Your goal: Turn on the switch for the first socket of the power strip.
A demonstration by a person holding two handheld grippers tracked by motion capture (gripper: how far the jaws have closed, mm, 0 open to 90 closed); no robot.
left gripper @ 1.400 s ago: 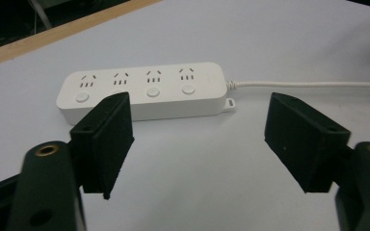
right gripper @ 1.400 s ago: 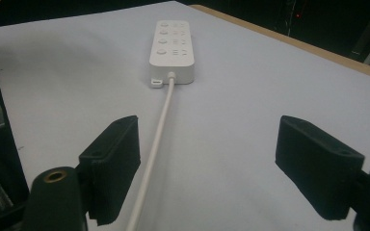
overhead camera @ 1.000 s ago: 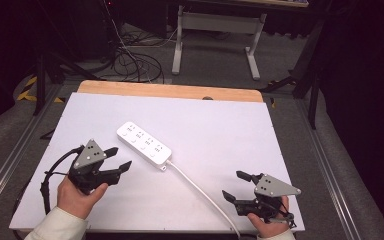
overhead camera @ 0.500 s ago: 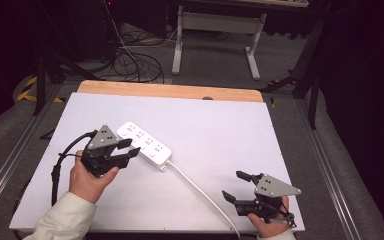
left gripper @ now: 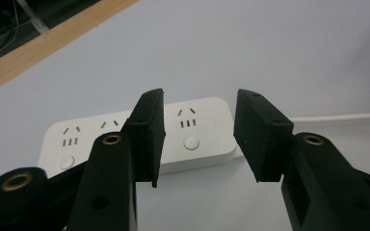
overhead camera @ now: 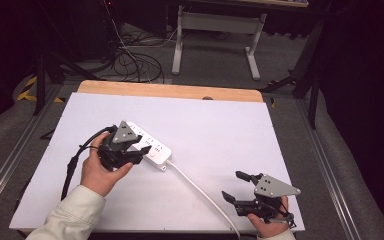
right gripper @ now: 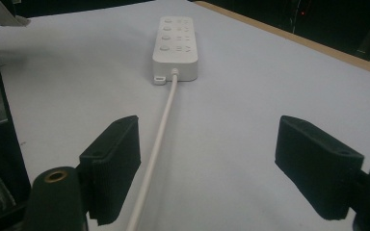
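Here the white plastic power strip (overhead camera: 152,148), a long flat block with a row of sockets and round buttons, lies flat and slanted a little left of the middle of the white table top (overhead camera: 220,130). Its white round cable (overhead camera: 200,192) leaves the end nearer the person and runs across the sheet toward the near edge.

The left gripper (overhead camera: 137,154) sits right at the strip, over its left part in the high view. Its jaws stand apart, holding nothing; in the left gripper view the strip (left gripper: 139,139) lies just beyond the black pads (left gripper: 147,134), with the cable end of the block showing through the gap, apart from both pads.

The right gripper (overhead camera: 237,186) rests well apart, near the front right corner of the table, jaws spread wide and empty. In the right gripper view the cable (right gripper: 159,139) runs away from between them to the strip (right gripper: 176,45).

As I judge it, the left gripper is lining up for a grasp across the strip's width. The risks: the strip is light and lies on a smooth sheet, so one pad landing first could push or turn it aside. A pad closing on top could also press one of the buttons. The trailing cable may drag and twist the strip if it is lifted by one end.
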